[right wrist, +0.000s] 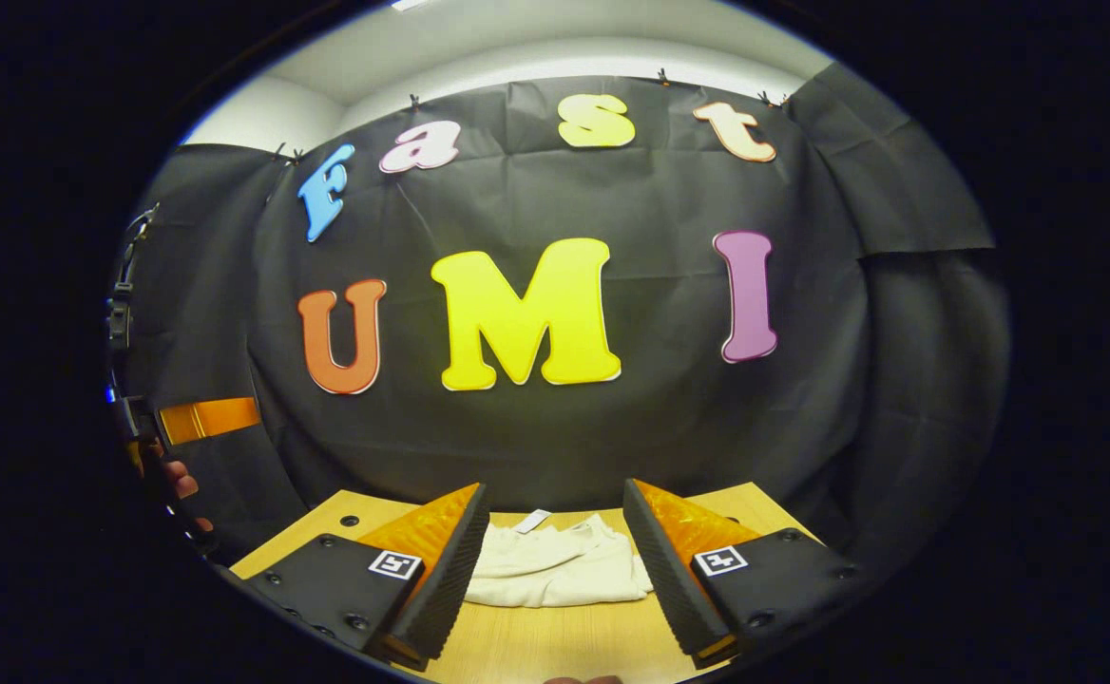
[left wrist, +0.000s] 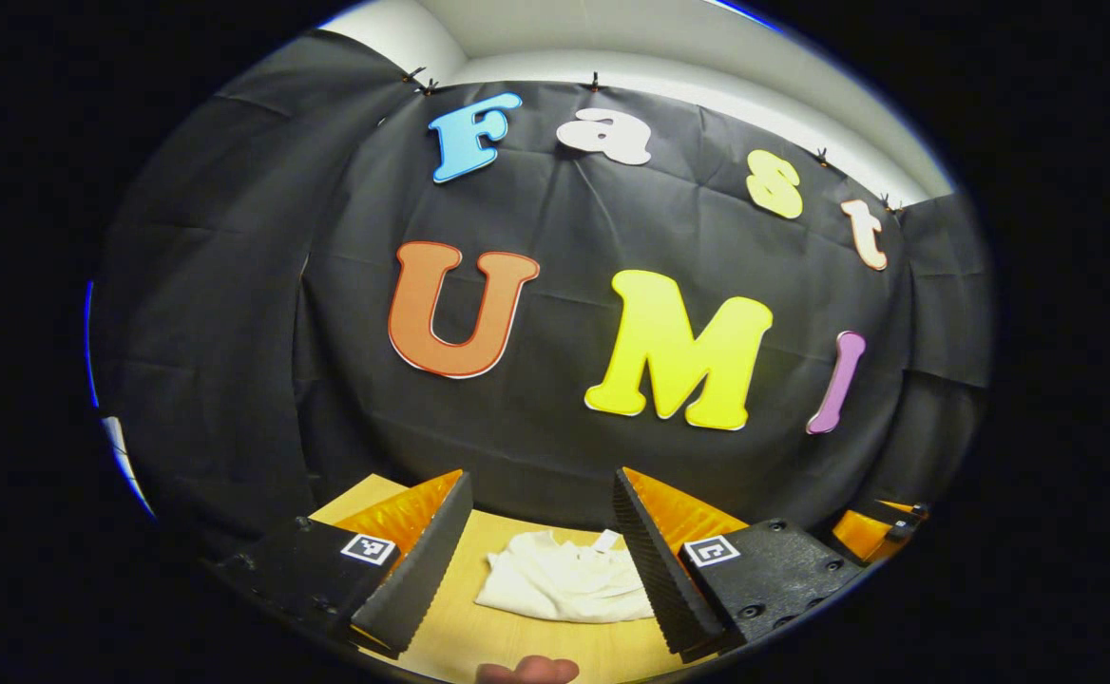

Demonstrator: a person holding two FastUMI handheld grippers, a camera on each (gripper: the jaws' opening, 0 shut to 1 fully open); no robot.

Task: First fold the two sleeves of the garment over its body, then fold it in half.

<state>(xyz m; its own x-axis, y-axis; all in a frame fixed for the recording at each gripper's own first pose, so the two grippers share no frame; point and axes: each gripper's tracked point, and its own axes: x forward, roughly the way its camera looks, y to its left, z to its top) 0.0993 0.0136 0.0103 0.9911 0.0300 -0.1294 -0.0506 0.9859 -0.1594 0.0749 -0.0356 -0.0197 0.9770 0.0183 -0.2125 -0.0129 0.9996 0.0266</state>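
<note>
Booth wall: black cloth, creased, pinned along its top edge by small clips; it rises directly behind the table. A pale wall and ceiling show above the cloth.

Table: light wood-grain top, its far edge against the foot of the cloth. A small dark hole sits in the top near its far left corner in the right gripper view.

Garment: cream-white, lying bundled into a compact, roughly rectangular heap on the table, near the far edge and close to the cloth. A small white tag sticks out at its far side; any writing on it is too small to read. The sleeves cannot be told apart from the body.

Left gripper: raised above the table, fingers spread wide with nothing between them; the garment lies on the table beyond the gap. Each finger base carries a small square black-and-white marker, a pattern and not legible text.

Right gripper: likewise above the table, fingers well apart and holding nothing, the garment seen beyond the gap. The same kind of square marker sits on each finger base.

Fingertip: part of a person's hand at the near edge of the table, in the left gripper view.
</note>
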